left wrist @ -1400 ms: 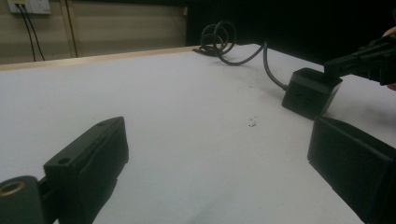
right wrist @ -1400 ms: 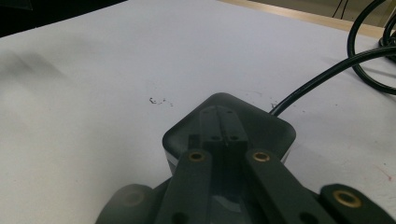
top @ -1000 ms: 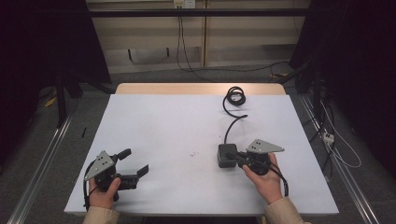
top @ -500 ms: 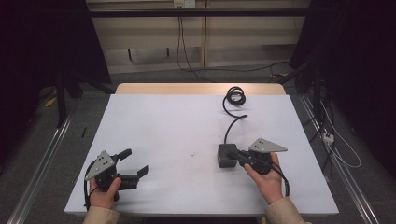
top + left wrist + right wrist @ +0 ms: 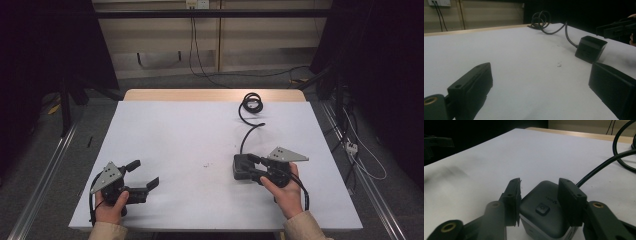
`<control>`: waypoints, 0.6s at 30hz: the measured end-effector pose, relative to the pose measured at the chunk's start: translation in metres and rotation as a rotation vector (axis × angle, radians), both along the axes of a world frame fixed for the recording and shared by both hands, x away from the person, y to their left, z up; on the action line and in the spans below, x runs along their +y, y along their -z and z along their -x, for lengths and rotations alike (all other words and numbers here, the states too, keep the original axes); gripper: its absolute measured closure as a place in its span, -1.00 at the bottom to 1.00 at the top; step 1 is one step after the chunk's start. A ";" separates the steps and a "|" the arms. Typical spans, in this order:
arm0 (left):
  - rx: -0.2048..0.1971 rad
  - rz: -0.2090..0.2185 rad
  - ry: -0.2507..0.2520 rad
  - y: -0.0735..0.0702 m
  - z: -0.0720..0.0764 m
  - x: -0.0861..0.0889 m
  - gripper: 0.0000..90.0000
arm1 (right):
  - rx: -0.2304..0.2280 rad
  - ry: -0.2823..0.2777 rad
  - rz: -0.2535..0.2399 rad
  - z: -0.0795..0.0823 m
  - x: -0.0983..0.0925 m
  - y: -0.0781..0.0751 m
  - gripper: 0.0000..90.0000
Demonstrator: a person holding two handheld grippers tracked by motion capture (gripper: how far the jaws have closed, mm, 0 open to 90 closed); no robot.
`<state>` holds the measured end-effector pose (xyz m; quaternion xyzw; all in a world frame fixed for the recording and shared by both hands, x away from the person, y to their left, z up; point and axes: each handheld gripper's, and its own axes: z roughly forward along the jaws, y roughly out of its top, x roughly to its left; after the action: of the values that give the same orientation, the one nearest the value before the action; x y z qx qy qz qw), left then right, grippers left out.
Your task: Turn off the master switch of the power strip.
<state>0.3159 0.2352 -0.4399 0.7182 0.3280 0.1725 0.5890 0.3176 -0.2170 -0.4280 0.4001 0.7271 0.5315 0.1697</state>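
Observation:
A black power cube [image 5: 240,169] lies on the white table [image 5: 190,135], right of centre near the front. Its black cable [image 5: 246,134] runs back to a coil [image 5: 251,102] by the far edge. My right gripper [image 5: 251,167] is shut on the cube, one jaw against each side; in the right gripper view the cube [image 5: 541,207] sits between the fingers [image 5: 513,195], button side up. My left gripper [image 5: 145,173] rests open at the front left with nothing between its jaws. The left gripper view shows the cube [image 5: 590,48] and the coil [image 5: 540,18] beyond.
The table's bare wooden far edge [image 5: 210,94] faces a wall with hanging wires [image 5: 192,45]. Metal rails [image 5: 45,175] run along the floor on both sides. Loose cables [image 5: 357,150] lie on the floor at the right.

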 end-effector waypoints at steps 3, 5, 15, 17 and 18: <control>-0.002 -0.001 -0.002 0.000 0.001 0.001 -0.89 | -0.009 0.003 0.005 0.000 0.000 0.000 -0.05; -0.002 -0.001 -0.003 0.000 0.001 0.001 -0.89 | -0.004 0.002 0.000 0.000 -0.001 0.000 -0.17; 0.001 0.001 -0.003 0.000 0.001 0.001 -0.89 | -0.020 -0.019 0.007 0.008 -0.006 0.002 -0.51; 0.002 0.002 -0.005 0.000 0.001 0.002 -0.89 | -0.021 -0.014 0.010 0.010 -0.009 0.002 -0.56; 0.002 0.001 -0.005 0.000 0.001 0.002 -0.89 | -0.021 -0.010 0.013 0.011 -0.011 0.002 -0.57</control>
<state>0.3151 0.2369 -0.4398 0.7171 0.3305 0.1731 0.5887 0.3069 -0.2277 -0.4305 0.3896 0.7306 0.5319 0.1772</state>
